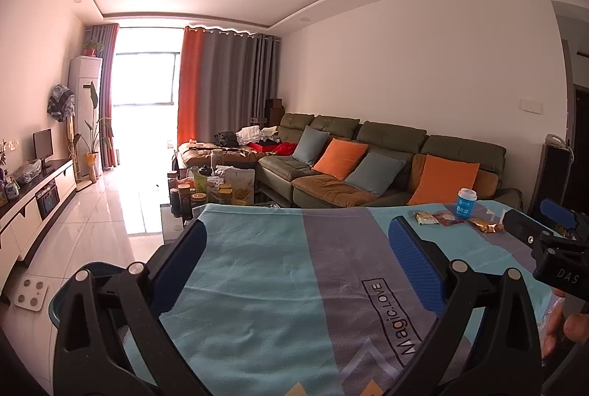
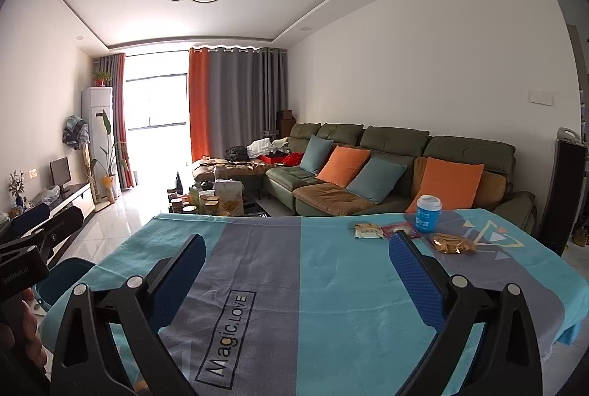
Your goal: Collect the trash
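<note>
The trash sits in a loose row at the far right of the tablecloth (image 2: 331, 285): a pale snack packet (image 2: 368, 230), a red wrapper (image 2: 395, 230), a gold crumpled wrapper (image 2: 453, 243) and, just behind them, a blue paper cup (image 2: 427, 214) standing upright. From the right gripper (image 2: 296, 280) this cluster lies ahead and to the right, the red wrapper partly hidden behind its right fingertip. From the left gripper (image 1: 296, 263) the same pieces lie further right, so the right hand looks the nearer one. Both grippers hover with fingers spread wide, holding nothing. A teal bin (image 1: 60, 296) stands on the floor off the table's left side, well apart from the trash.
</note>
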The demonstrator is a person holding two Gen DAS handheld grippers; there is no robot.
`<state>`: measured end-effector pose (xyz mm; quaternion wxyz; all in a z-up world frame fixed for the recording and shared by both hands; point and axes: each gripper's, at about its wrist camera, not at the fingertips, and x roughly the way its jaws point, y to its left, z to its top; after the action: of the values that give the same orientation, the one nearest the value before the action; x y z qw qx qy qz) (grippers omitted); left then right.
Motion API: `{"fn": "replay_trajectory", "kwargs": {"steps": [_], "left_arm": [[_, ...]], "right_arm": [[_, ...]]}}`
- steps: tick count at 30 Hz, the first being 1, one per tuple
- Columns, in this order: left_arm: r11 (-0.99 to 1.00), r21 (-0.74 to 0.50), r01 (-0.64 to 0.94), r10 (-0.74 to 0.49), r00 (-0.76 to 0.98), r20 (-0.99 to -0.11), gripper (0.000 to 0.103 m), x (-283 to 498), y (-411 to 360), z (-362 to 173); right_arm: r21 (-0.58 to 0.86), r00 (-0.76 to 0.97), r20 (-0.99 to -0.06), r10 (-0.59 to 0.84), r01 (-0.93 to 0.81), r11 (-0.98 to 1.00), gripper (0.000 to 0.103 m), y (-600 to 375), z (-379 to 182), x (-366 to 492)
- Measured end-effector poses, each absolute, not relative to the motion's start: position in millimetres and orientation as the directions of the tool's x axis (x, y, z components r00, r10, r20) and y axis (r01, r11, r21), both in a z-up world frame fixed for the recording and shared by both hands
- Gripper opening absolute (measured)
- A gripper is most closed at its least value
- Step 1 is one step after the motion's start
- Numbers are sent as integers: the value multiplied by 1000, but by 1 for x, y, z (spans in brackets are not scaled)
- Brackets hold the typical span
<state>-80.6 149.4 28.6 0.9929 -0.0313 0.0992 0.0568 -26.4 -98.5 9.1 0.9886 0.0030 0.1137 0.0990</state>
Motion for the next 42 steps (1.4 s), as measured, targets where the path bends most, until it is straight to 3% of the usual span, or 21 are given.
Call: {"fn": "replay_trajectory", "kwargs": {"steps": [22,42], "left_arm": [[995,-68,-71,59,984,-167,98,-97,147,24],[995,-60,-77,66,984,-162,98,-97,145,19]], "right_arm": [[38,966,-166,200,-196,980,96,-92,8,-50],[22,964,-169,208,-207,978,96,-87,11,-55]]}}
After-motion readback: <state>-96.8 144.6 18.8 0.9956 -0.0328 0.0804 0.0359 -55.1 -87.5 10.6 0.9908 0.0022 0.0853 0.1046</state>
